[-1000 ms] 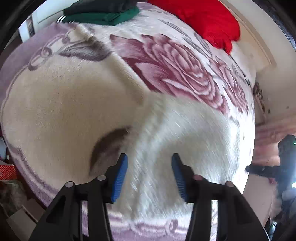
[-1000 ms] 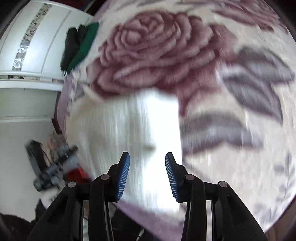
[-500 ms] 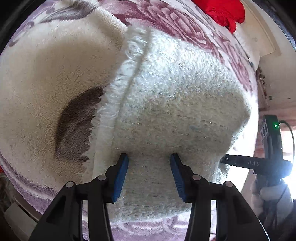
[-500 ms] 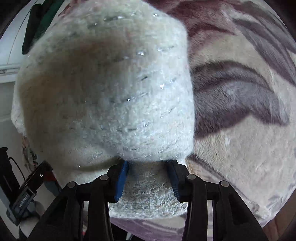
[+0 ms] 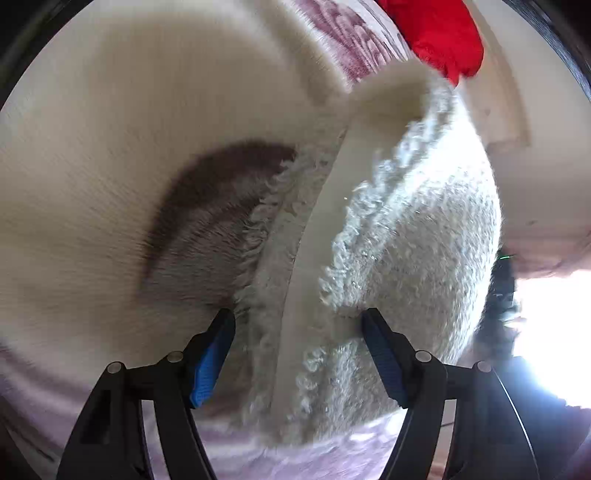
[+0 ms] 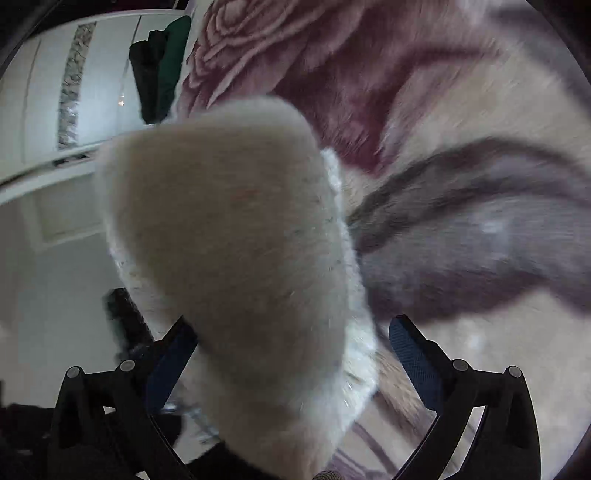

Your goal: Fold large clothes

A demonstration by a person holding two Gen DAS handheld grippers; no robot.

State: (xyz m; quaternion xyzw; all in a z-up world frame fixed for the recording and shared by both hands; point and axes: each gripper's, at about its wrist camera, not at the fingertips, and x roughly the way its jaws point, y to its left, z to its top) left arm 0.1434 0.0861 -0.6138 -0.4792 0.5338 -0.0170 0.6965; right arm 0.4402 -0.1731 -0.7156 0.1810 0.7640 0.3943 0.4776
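Observation:
A fluffy white knit garment (image 5: 406,236) lies folded on a rose-patterned blanket (image 5: 110,129). In the left wrist view its smooth folded edge (image 5: 325,206) runs up between my fingers. My left gripper (image 5: 297,328) is open, with the garment's near edge lying between the jaws. In the right wrist view the garment (image 6: 240,240) bulges up close to the camera and hides part of the left finger. My right gripper (image 6: 291,332) is open wide around the garment's edge. Both views are blurred by motion.
A red garment (image 5: 443,33) lies at the blanket's far right. Dark green and black folded clothes (image 6: 159,70) sit at the blanket's far end by a white wardrobe (image 6: 55,92). A dark stand (image 5: 498,295) is beside the bed.
Both grippers have opened wider and moved closer over the garment. The garment's edge has turned up, showing a smooth inner fold in the left wrist view.

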